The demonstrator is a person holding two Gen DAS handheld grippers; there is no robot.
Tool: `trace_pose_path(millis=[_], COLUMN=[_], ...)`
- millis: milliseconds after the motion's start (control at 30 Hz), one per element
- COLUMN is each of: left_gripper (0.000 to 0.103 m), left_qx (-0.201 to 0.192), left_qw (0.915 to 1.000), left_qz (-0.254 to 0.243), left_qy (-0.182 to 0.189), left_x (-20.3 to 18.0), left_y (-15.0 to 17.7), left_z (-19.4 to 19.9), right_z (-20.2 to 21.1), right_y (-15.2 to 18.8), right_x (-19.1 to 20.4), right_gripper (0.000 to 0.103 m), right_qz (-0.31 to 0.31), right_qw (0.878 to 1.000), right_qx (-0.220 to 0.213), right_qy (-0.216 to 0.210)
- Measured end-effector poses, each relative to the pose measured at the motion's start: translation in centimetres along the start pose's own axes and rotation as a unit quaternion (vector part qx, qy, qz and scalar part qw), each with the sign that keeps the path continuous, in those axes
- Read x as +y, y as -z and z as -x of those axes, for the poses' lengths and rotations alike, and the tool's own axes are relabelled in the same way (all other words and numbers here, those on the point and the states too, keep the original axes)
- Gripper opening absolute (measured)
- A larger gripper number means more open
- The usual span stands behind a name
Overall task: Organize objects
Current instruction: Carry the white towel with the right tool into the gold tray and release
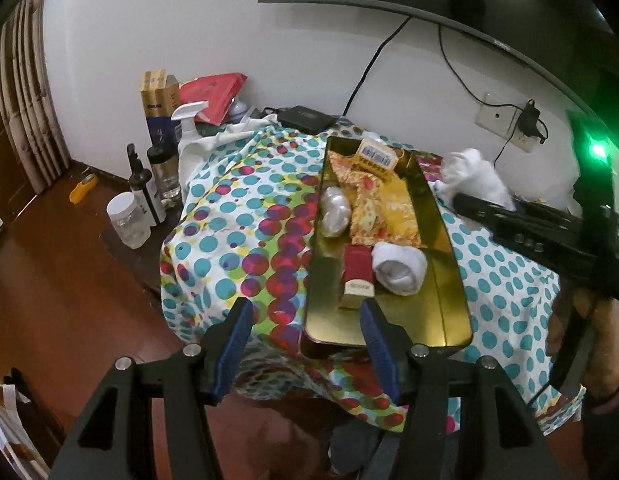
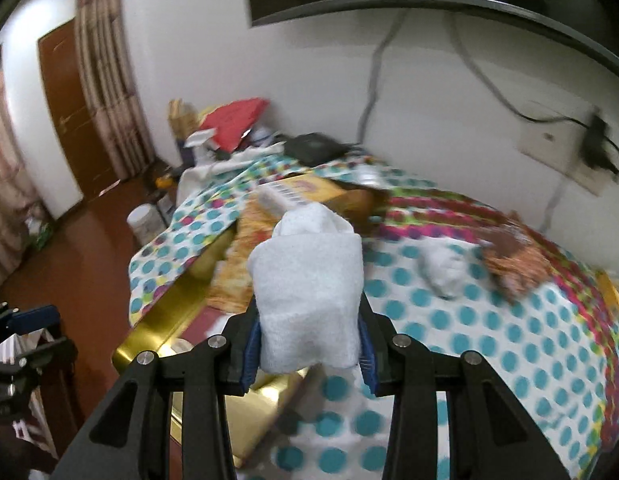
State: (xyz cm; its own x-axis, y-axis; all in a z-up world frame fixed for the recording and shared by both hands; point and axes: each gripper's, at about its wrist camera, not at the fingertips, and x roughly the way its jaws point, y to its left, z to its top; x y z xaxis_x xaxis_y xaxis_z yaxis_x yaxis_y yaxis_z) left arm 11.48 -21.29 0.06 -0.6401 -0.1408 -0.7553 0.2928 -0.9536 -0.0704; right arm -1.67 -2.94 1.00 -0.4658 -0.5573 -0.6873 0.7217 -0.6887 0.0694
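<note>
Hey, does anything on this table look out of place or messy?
Yes. A crumpled white cloth and a brown patterned packet lie loose on the dotted tablecloth, outside the gold tray where the other items sit.

tray: glossy gold metal | tablecloth: printed matt cloth | rolled towel: white fluffy terry cloth

Right view motion-blurred, gold tray partly hidden
</note>
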Motion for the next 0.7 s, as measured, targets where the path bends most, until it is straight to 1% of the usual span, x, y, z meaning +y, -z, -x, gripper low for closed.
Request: trace_pose_path(millis=[33,100,233,467,567,633,667,700], left_gripper=[0.057,0.057,0.057,0.057,0.057,0.057,0.057,0.057], left_qx=[0.002,0.006,0.006,0.025,0.029,0.031,0.032,0.032], left_qw=[1.0000,1.0000,0.9999,0.9996,0.9996,0.9995,0.9995,0.9995], left_qz=[0.003,0.007,0.007,0.011,0.007,0.006,0.005,0.003], left_qy=[-0.003,-0.004,-0.008,-0.003,-0.004,-0.003,-0.002,-0.003], left_x=[0.2,0.8,1.3,1.2,0.9,0.7,0.6,0.4], left_y=[0.1,0.2,0.2,0.3,0.3,0.2,0.2,0.1], left_z=[-0.1,-0.4,-0.6,-1.8,-2.4,-2.7,-2.8,-2.9], right_z=[-1.3,-2.3,-5.6,-7.9,-8.3,-8.0,-7.6,-6.8], right_y=[-0.4,-0.6,-1.3,-0.6,-0.2,-0.1,0.0,0.2], right_x=[0.8,1.3,2.6,2.1,2.0,1.7,1.5,1.1], right_gripper=[0.038,0.038,0.038,0.040,0.044,0.056,0.075,0.083], right_qz=[0.003,0.006,0.006,0.011,0.010,0.009,0.005,0.000], right_qw=[1.000,1.000,0.999,0.998,0.998,0.998,0.999,0.999], right_qx=[0.007,0.014,0.031,0.058,0.062,0.054,0.045,0.029], right_qy=[-0.002,0.001,0.004,0.005,-0.005,-0.019,-0.021,-0.026])
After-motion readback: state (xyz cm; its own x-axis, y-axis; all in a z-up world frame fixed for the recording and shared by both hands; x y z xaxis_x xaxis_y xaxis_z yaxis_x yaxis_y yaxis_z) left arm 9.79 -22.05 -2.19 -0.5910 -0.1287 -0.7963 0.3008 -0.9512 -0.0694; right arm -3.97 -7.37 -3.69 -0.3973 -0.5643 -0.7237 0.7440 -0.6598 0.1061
